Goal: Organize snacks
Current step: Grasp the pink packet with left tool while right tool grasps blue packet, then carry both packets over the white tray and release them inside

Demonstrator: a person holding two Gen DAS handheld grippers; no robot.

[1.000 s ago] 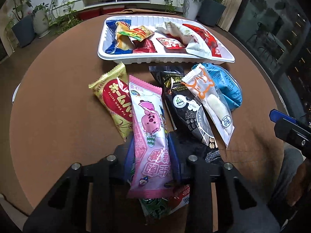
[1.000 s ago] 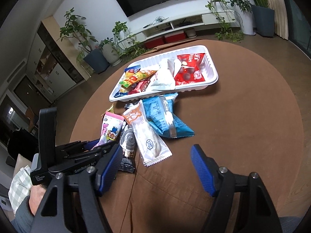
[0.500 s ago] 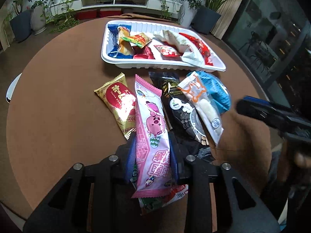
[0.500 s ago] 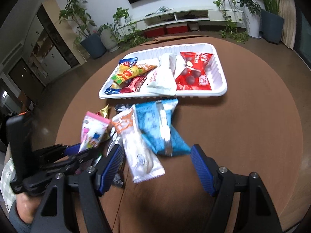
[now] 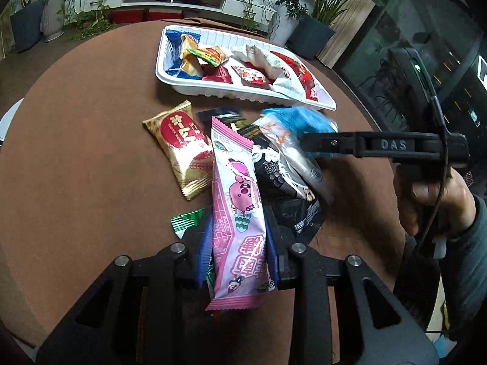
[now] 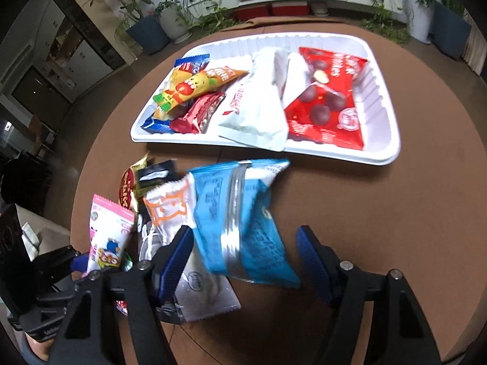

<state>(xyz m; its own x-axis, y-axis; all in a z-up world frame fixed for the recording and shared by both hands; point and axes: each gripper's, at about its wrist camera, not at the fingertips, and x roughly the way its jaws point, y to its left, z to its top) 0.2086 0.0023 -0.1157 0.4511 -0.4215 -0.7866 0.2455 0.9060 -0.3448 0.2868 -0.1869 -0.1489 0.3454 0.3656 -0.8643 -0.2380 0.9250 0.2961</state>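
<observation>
Snacks lie in two groups on the round brown table [image 5: 76, 158]: several packets already sit in the white tray [image 6: 386, 140], and a loose cluster rests just in front of it. The left gripper [image 5: 237, 249] is clamped on the lower part of the pink snack packet [image 5: 236, 210], which now appears raised clear of the cluster, whereas one second ago it lay flat among the other packets. The right gripper [image 6: 245, 261], well off to the side one second ago, has advanced over the cluster; its jaws are spread wide and straddle the blue snack packet [image 6: 240, 222], gripping nothing. The left finger of that gripper sits over the white packet with orange print [image 6: 170, 210]. A gold-and-red packet [image 5: 182, 149] and a black packet [image 5: 268, 170] remain on the table beside the pink one. Judgement: the pink packet is secured and ready for transfer to the tray, and the blue packet is the likely next pick. Closing the right jaws in the present position risks catching the white packet together with the blue one.
</observation>
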